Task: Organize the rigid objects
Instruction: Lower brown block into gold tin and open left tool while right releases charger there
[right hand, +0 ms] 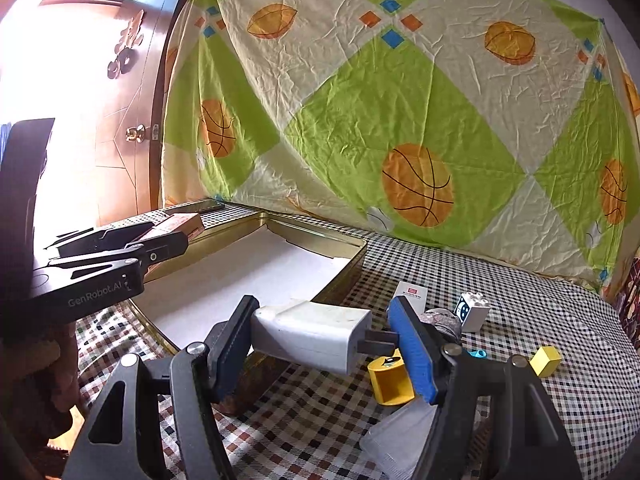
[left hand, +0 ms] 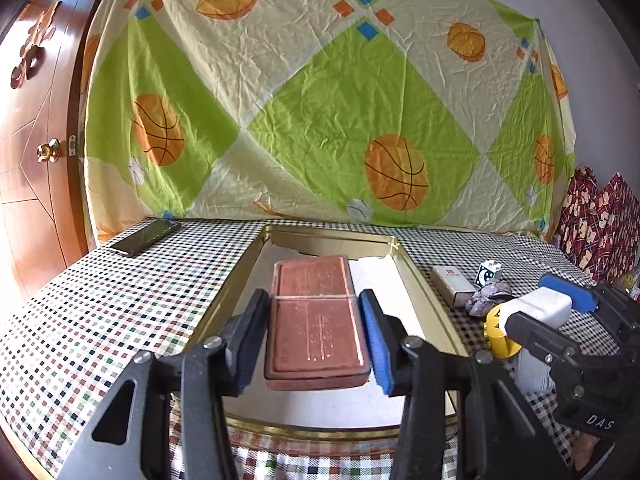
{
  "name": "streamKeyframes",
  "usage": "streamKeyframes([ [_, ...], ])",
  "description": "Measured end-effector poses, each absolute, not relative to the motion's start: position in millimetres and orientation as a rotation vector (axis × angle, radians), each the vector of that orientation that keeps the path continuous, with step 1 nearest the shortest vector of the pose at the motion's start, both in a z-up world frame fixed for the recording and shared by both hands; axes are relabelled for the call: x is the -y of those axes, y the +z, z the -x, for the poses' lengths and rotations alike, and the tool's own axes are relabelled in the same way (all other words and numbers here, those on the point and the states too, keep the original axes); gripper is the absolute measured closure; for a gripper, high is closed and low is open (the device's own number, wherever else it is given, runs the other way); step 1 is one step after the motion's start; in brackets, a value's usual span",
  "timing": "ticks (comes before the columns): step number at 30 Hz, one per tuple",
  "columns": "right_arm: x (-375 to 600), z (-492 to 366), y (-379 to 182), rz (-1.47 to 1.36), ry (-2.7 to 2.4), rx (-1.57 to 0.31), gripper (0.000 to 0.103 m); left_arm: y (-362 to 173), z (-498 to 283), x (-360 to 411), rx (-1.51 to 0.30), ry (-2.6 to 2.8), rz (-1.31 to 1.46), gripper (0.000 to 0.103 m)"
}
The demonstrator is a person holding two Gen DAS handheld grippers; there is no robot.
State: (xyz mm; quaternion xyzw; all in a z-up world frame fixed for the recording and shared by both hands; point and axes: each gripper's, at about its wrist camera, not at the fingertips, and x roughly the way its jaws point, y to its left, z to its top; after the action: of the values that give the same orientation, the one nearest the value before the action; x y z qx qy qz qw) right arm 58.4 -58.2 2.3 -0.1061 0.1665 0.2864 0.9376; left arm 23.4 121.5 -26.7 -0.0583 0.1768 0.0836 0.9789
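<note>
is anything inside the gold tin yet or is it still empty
Apparently empty: the gold tin shows only its white lining. The copper case hangs above it in the left tongs, the white charger in the right tongs.

Backdrop and furnishings around the table

A green-and-cream basketball-print sheet [left hand: 320,100] hangs behind the checkered tablecloth [left hand: 100,300]; a wooden door [left hand: 36,140] with a brass knob [left hand: 48,151] stands left, a red patterned cloth [left hand: 596,220] right.
</note>
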Motion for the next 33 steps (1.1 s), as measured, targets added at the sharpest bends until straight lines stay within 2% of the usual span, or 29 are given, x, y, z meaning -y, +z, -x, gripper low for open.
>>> streamKeyframes([
  [15, 11.2, -124.1, 20.7, 0.186, 0.654, -0.445, 0.034, -19.8, -72.8, -141.5, -0.502, 0.183, 0.052, 0.057],
  [33, -44.7, -186.2, -4.2, 0.237, 0.654, -0.567, 0.034, -11.5, -119.7, -161.2, -0.652, 0.217, -0.017, 0.057],
])
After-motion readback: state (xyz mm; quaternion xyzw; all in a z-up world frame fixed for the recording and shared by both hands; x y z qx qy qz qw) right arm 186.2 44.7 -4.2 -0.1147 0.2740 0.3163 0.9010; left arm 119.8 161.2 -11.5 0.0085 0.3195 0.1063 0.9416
